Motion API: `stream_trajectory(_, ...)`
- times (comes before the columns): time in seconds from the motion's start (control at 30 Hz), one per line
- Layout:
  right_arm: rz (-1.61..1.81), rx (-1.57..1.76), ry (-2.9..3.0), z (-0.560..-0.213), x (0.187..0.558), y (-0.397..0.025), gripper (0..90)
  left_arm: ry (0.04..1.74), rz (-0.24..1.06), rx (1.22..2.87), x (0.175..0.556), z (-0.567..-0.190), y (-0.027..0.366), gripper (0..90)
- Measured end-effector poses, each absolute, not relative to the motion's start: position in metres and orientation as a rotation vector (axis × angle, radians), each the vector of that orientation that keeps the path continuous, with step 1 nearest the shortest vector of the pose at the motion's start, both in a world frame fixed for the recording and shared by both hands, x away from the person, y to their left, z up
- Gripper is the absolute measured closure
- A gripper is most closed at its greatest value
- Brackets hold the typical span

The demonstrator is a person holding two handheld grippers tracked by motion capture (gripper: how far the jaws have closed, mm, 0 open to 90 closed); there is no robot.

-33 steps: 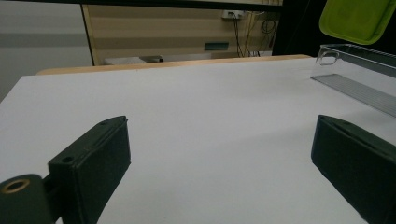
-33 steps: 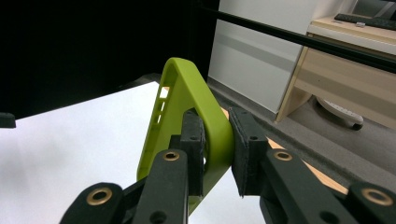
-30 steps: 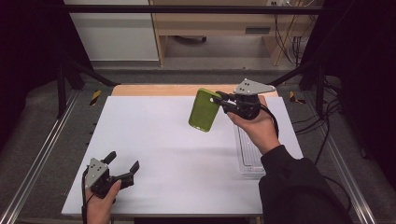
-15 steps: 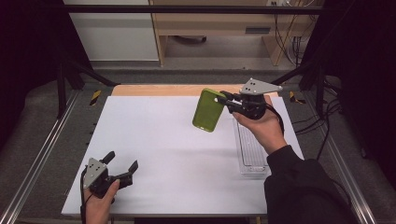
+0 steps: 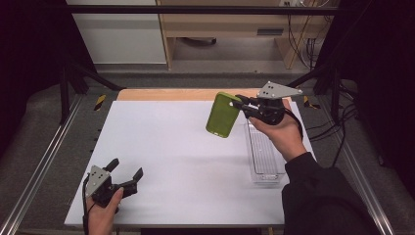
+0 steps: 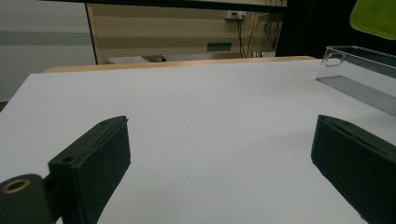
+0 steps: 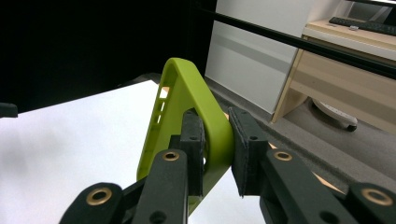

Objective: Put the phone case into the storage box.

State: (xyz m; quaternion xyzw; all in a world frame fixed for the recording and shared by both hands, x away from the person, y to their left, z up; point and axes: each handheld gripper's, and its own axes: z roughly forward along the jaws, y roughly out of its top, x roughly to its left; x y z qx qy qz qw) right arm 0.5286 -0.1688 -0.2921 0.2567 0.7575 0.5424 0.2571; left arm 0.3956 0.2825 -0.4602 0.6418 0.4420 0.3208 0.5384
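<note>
Green phone case (image 5: 223, 115) pinched at edge by right hand-held gripper (image 5: 240, 105), aloft beside clear tray (image 5: 265, 161); left hand-held gripper (image 5: 128, 176) spread.

A white table top (image 5: 186, 161) carries the work, with a strip of bare wood (image 5: 166, 94) showing along its far edge. A clear plastic tray (image 5: 265, 159), long and narrow, lies directly on the white surface near the right edge, its length running from near to far. In the left gripper view the tray (image 6: 359, 70) stands at the far right of the surface, its floor ribbed.
</note>
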Motion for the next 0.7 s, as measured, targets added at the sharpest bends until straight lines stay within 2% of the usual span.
stream_trajectory(0.7,1.455,0.732,2.005,-0.288,0.527,-0.193,76.6,1.041,0.758,1.546,0.396,-0.461,0.280,4.1)
